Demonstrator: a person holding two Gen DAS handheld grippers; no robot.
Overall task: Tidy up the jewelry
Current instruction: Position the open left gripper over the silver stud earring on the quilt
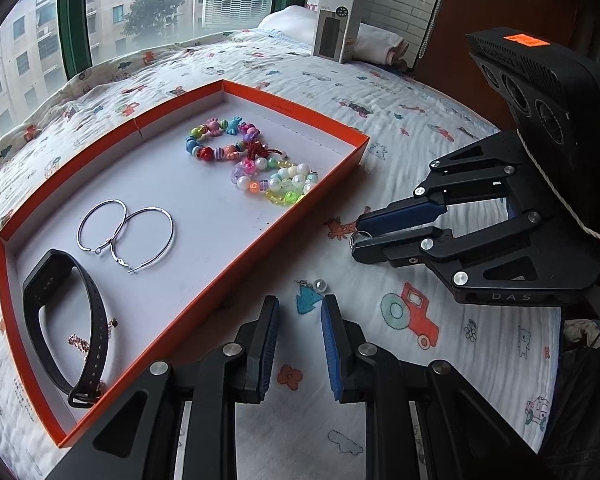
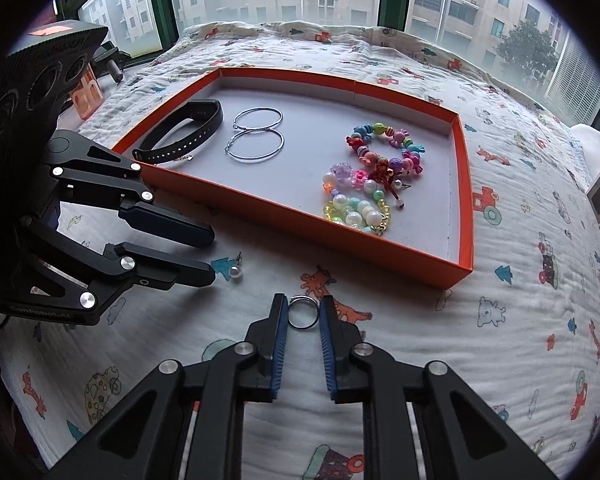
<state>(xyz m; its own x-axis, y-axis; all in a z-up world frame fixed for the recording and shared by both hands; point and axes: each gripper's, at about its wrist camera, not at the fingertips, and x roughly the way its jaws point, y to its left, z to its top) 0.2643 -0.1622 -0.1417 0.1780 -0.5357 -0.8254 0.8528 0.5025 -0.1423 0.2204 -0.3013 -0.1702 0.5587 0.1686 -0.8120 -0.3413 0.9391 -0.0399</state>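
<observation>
On the bed: a white quilt (image 2: 420,340) printed with small cartoon vehicles and animals lay under everything, windows behind it.
Tray: an orange-walled shallow box lid (image 2: 284,210) with a pale grey floor sat on the quilt, ahead of both grippers.
Tray, strap end: a black wristband (image 2: 188,132) lay curled at one end; a small rose-coloured chain piece (image 1: 78,342) lay against it.
Tray, middle: two silver hoop earrings (image 2: 256,136) lay flat beside the band, touching each other.
Tray, far end: a bracelet of multicoloured candy-shaped beads (image 2: 384,148) and a bracelet of pearly and pastel beads (image 2: 356,208) lay heaped together, a red knotted charm (image 2: 382,172) between them.
Right gripper (image 2: 304,314): angled down at the quilt, outside the tray's near wall; its blue-padded fingers (image 2: 282,344) stood narrowly apart, one on each side of a silver ring.
Silver ring (image 2: 303,314): on the quilt between those fingertips, both pads at its rim; whether it was lifted could not be told.
Left gripper (image 1: 300,314): angled down, fingers narrowly apart with nothing between them.
Pearl stud earring (image 1: 319,285): loose on the quilt just beyond the left fingertips, near the tray's wall, untouched.
Behind: a grey-and-white carton (image 1: 338,26) stood upright at the bed's far side by folded white cloth.
</observation>
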